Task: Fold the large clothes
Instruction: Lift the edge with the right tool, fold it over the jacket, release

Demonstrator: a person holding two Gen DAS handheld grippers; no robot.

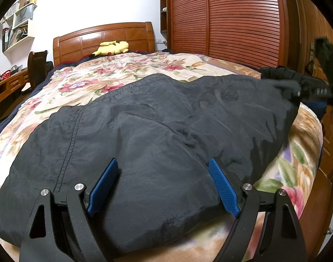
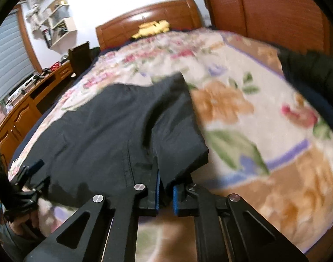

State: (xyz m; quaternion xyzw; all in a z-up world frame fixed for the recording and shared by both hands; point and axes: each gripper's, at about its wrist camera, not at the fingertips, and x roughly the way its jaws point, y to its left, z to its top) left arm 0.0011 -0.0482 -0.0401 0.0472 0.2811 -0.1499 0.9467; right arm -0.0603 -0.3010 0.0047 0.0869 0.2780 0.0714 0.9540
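Note:
A large dark grey garment lies spread across the flowered bedspread. My left gripper is open just above the garment's near edge, its blue pads wide apart and empty. My right gripper is shut on a corner fold of the same garment and lifts it off the bedspread. In the left wrist view the right gripper shows blurred at the garment's far right end. The left gripper shows at the left edge of the right wrist view.
A wooden headboard with a yellow plush toy stands at the bed's far end. A slatted wooden wardrobe runs along the right. A wooden desk and chair stand left. Another dark garment lies on the bed's right edge.

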